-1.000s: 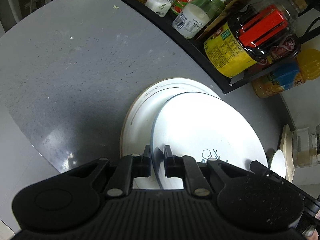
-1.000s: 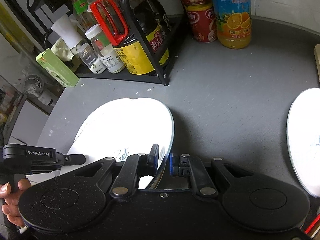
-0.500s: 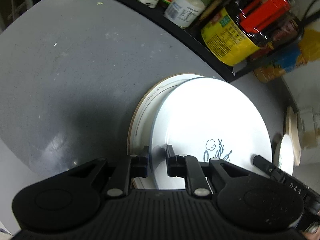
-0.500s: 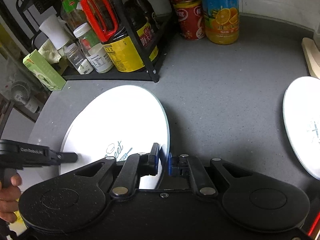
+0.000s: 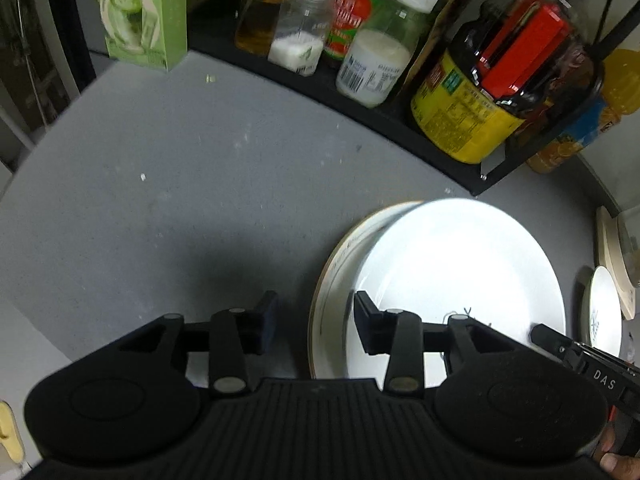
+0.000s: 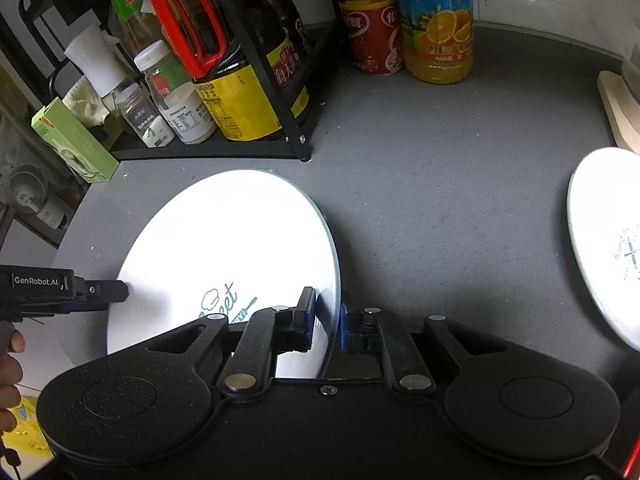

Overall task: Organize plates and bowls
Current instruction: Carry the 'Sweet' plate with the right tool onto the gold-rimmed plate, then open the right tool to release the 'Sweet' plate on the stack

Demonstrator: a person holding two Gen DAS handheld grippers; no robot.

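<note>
Your left gripper (image 5: 314, 320) points steeply down at the grey counter (image 5: 168, 184), and its jaws have just been opening: they now stand partly apart with nothing pressed between them, the right-hand finger lying over the near rim of the stacked plates and the left-hand one over bare counter. Your right gripper (image 6: 326, 320) also tilts steeply down, and its jaws are nearly closed, pinching the near edge of the top plate (image 6: 224, 256). That white plate lies on a second plate with a tan rim (image 5: 340, 256), slightly off-centre, so the lower one peeks out on the left in the left wrist view; the stack sits on the counter in front of the black rack (image 6: 296, 120). Blue print on the top plate shows a chef's hat and script ending in "eet". Another white plate (image 6: 604, 240) with a faint blue drawing lies well apart, at the right of the right wrist view, near a pale wooden board (image 6: 616, 112). The left tool, seen from the right wrist, reads "GenRobot.AI", with your hand (image 6: 10, 364) on its grip; the right tool shows "DAS" in the left wrist view. The orange juice bottle (image 6: 438, 28) carries orange slices and Chinese characters, as does the big yellow-labelled dark bottle (image 6: 244, 92), though I cannot read them surely.
</note>
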